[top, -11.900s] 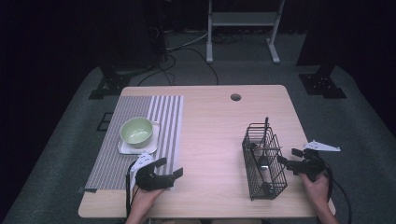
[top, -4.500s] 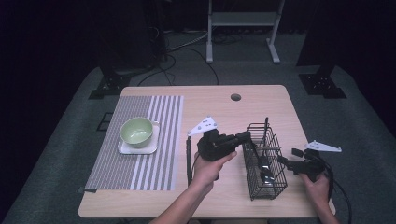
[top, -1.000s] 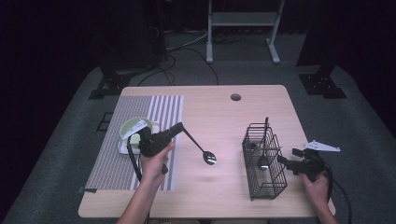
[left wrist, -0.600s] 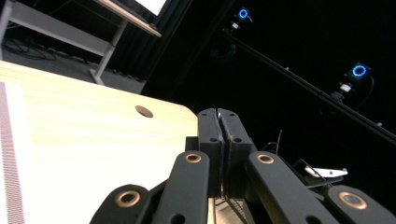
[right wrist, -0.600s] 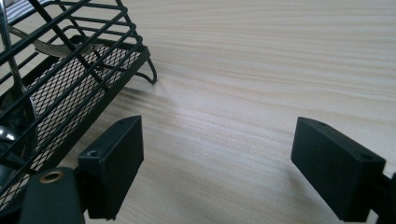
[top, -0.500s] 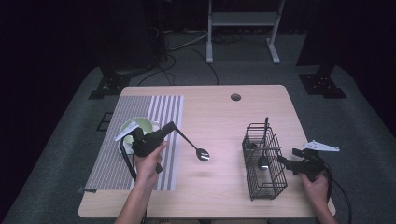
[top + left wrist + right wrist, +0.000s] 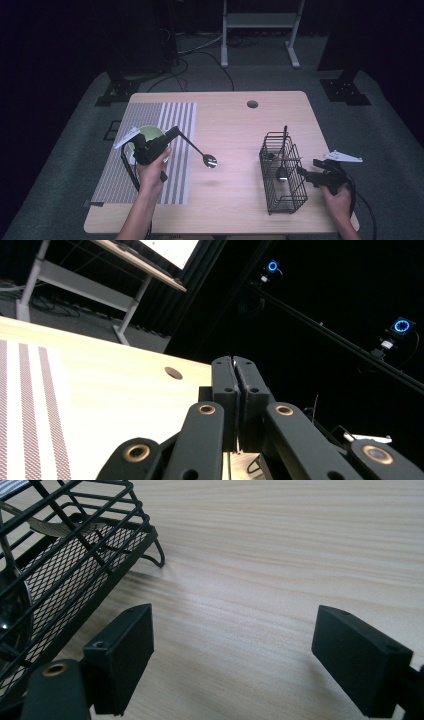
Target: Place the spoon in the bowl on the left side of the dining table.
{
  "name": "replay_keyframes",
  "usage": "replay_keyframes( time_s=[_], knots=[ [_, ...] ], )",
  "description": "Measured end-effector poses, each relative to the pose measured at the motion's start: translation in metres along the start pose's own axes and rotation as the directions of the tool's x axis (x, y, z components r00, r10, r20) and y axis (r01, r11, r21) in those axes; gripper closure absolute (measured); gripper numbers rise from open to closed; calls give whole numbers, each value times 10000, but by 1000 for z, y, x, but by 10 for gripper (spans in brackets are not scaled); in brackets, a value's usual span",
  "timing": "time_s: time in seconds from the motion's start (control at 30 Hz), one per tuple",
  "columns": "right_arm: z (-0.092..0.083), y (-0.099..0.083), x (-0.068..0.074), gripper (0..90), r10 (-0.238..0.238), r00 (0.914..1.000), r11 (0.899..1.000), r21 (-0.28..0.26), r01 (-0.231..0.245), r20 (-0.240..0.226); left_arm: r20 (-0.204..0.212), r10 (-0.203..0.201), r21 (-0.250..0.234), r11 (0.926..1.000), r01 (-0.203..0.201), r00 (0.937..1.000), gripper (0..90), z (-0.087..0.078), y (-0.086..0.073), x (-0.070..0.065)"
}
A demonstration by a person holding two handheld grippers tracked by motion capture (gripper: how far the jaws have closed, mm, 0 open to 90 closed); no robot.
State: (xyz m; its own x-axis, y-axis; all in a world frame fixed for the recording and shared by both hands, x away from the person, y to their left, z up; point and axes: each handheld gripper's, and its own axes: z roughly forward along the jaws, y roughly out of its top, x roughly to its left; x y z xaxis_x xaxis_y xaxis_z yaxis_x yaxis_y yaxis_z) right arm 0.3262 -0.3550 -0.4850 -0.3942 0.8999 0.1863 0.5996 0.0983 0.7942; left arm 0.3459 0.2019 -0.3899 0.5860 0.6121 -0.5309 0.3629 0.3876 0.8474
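My left gripper (image 7: 172,134) hangs over the striped mat (image 7: 150,150) at the left side of the table (image 7: 235,210), and its jaws are pressed together on the thin handle of a black ladle (image 7: 197,148). From above, the handle slants out of the jaws toward the right and down, and the shiny bowl of the ladle (image 7: 209,160) sits just past the mat's right edge, above the bare wood, with a faint shadow under it. In the left gripper view my two black jaws (image 7: 235,390) meet in a tight seam with only a sliver of the handle showing at their tip, and beyond them I see the wooden top, its round cable hole (image 7: 173,373) and the mat's stripes at the left. A green bowl (image 7: 150,134) sits on the mat partly behind my left hand (image 7: 152,170). My right gripper (image 7: 306,173) rests low at the right side of the table, just beside the black wire basket (image 7: 282,175), whether touching it I cannot tell. Its jaws stand wide apart with nothing between them; in the right gripper view (image 7: 232,665) only bare wood lies between the pads, and the basket's mesh floor and wires (image 7: 65,555) fill the upper left. Another dark utensil (image 7: 283,150) stands upright inside the basket.
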Motion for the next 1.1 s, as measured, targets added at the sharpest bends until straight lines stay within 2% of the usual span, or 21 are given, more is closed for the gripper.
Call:
replay_keyframes(
  time_s=[1.1],
  knots=[
    [1,0,1,160,-71,9999,9999,99,70,85,-840,46,-409,9991,-81,9965,891,-17,28,16]
  ],
)
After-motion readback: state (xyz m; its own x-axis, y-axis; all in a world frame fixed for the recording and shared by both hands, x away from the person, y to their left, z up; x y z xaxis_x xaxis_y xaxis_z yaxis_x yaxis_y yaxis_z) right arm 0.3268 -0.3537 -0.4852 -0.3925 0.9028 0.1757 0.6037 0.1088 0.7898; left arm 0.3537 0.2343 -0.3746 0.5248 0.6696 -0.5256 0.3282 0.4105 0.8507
